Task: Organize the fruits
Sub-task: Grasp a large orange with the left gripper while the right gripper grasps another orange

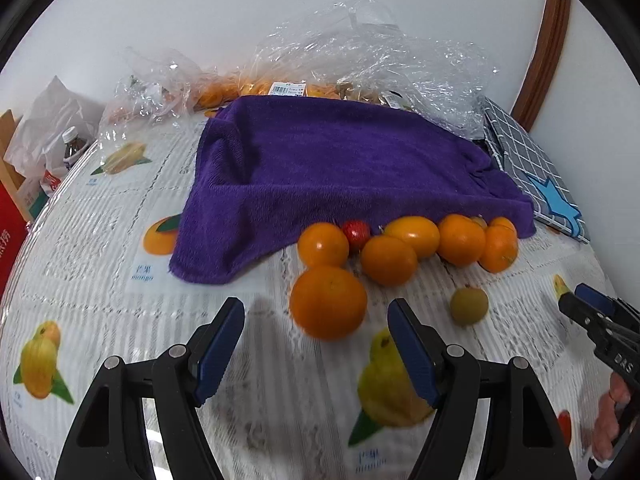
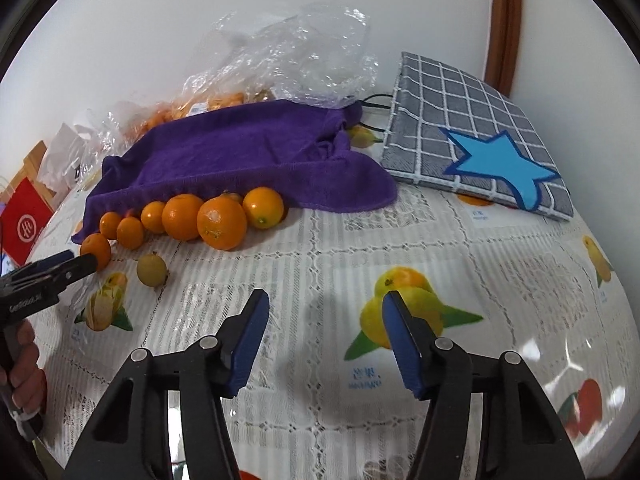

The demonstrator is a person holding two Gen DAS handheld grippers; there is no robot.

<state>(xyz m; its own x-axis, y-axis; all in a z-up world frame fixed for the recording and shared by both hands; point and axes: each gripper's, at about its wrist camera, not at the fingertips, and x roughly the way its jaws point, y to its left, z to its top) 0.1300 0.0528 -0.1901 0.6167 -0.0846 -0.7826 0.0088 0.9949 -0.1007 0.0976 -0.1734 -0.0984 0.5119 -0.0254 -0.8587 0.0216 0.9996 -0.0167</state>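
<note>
The left gripper [image 1: 316, 344] stands spread with nothing pinched; the big orange [image 1: 328, 302] sits just ahead of its tips, roughly centred on the gap, which suggests it is lined up as the first pick. The right gripper [image 2: 324, 336] is also spread and empty, over bare tablecloth [image 2: 320, 248], with the fruit well off to its left. Most oranges [image 1: 404, 248] lie in a row against the near edge of the purple towel [image 1: 320, 168], perhaps rolled out from under it; a small greenish fruit [image 1: 469, 306] sits apart, ahead and right of the left gripper. What the towel covers is hidden. Plastic bags [image 1: 360, 52] behind hold more orange fruit, hard to count. No bowl or tray shows.
</note>
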